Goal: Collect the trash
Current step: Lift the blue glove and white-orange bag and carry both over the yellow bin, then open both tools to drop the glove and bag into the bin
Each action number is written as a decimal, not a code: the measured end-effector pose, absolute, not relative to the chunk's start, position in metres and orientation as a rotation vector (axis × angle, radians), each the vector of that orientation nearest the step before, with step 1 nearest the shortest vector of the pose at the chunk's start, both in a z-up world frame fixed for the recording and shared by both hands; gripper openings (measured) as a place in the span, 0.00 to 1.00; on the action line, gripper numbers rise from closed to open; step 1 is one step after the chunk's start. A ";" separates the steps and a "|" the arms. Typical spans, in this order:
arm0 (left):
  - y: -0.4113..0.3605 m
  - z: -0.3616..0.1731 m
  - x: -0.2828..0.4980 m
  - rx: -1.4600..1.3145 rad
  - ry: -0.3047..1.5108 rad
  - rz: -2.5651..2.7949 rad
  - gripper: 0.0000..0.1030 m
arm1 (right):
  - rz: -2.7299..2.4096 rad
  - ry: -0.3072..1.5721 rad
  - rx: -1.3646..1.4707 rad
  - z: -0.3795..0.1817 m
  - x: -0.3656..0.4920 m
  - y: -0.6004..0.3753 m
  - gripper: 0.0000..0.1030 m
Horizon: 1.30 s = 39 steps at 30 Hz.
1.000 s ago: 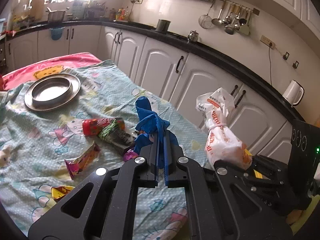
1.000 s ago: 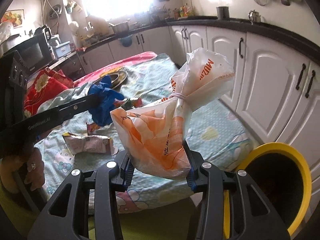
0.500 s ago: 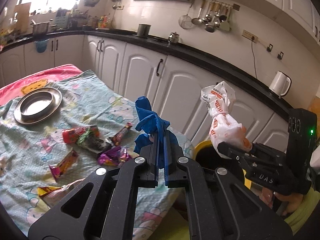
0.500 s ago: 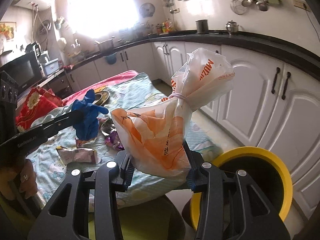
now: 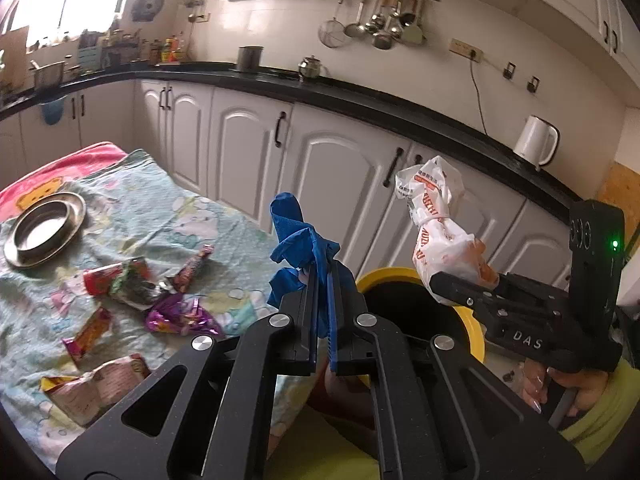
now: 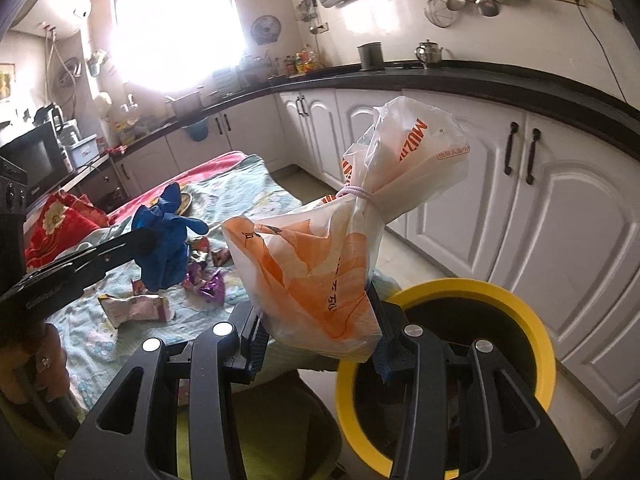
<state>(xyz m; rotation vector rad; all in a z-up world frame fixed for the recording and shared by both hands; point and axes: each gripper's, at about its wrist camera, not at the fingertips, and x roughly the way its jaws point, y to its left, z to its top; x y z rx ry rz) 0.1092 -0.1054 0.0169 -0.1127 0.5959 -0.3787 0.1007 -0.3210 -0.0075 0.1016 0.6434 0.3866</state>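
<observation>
My left gripper [image 5: 323, 280] is shut on a crumpled blue glove [image 5: 298, 246], which sticks up past the fingertips. In the right wrist view that blue glove [image 6: 166, 236] hangs at the left, over the table. My right gripper [image 6: 318, 320] is shut on a tied white and orange plastic bag [image 6: 320, 256], held just left of a yellow-rimmed bin [image 6: 520, 320]. In the left wrist view the plastic bag [image 5: 444, 236] hangs above the yellow-rimmed bin [image 5: 476, 332], which stands on the floor beyond the table's corner. Several snack wrappers [image 5: 136, 284] lie on the table's cartoon-print cloth [image 5: 160, 216].
A steel plate [image 5: 44, 228] sits at the far left of the table. White cabinets [image 5: 332, 176] under a black counter run behind the bin, with a white kettle [image 5: 536, 146] on top. A red blanket [image 6: 60, 220] lies past the table's far side. A person's hand [image 5: 560, 388] grips the right tool.
Both grippers have swung right, off the table toward the cabinets, with their loads still held. The yellow bin has come into the left wrist view and grown larger in the right wrist view.
</observation>
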 end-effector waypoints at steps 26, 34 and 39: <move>-0.203 -0.012 0.115 0.027 0.677 -0.532 0.01 | 0.240 0.705 0.126 -0.047 0.084 -0.410 0.39; -0.228 -0.025 0.123 0.053 0.706 -0.582 0.01 | 0.216 0.739 0.143 -0.061 0.084 -0.426 0.39; -0.241 -0.033 0.129 0.068 0.731 -0.597 0.01 | 0.204 0.765 0.151 -0.072 0.084 -0.433 0.39</move>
